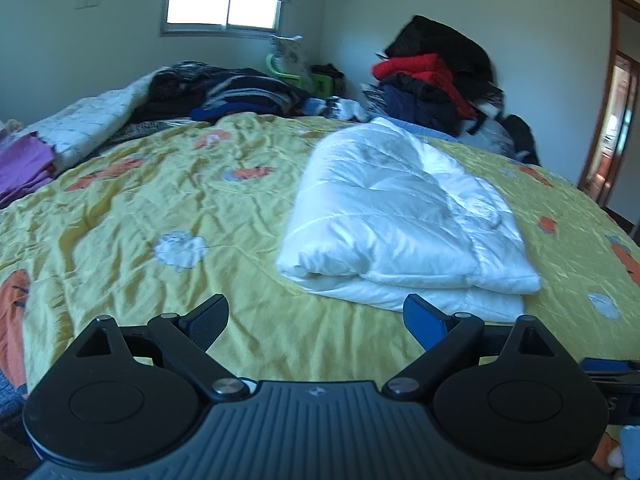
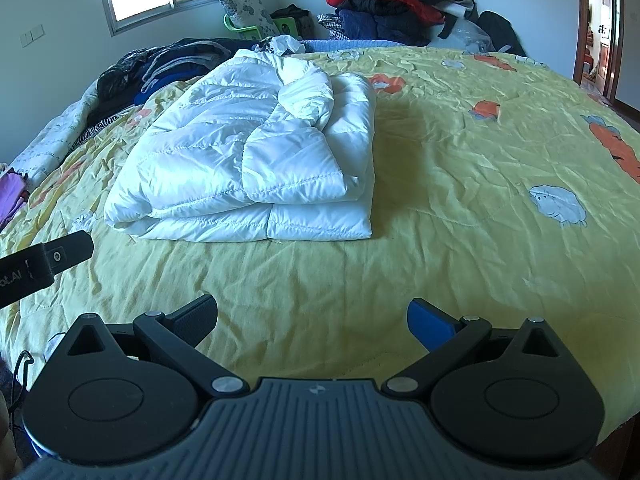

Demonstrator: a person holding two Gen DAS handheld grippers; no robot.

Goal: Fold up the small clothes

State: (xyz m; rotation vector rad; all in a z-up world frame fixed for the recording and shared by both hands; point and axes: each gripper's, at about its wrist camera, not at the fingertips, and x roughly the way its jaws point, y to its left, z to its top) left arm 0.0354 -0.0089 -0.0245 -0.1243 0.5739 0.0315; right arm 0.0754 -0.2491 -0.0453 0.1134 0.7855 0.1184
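Note:
A white quilted puffer jacket point(image 1: 400, 216) point(image 2: 256, 152) lies folded into a thick bundle on the yellow patterned bedspread point(image 1: 160, 208) point(image 2: 460, 184). My left gripper point(image 1: 316, 322) hovers open over the near part of the bed, just short of the jacket's front edge and to its left. My right gripper point(image 2: 312, 322) is open too, held back from the jacket, which sits ahead and to the left. Nothing is between either pair of fingers. The left gripper's body point(image 2: 44, 264) shows at the left edge of the right wrist view.
Dark clothes point(image 1: 224, 92) lie heaped at the far side of the bed. A red and black pile point(image 1: 436, 76) stands against the far wall. Purple folded cloth point(image 1: 24, 168) sits at the left edge. A doorway point(image 1: 616, 128) opens on the right.

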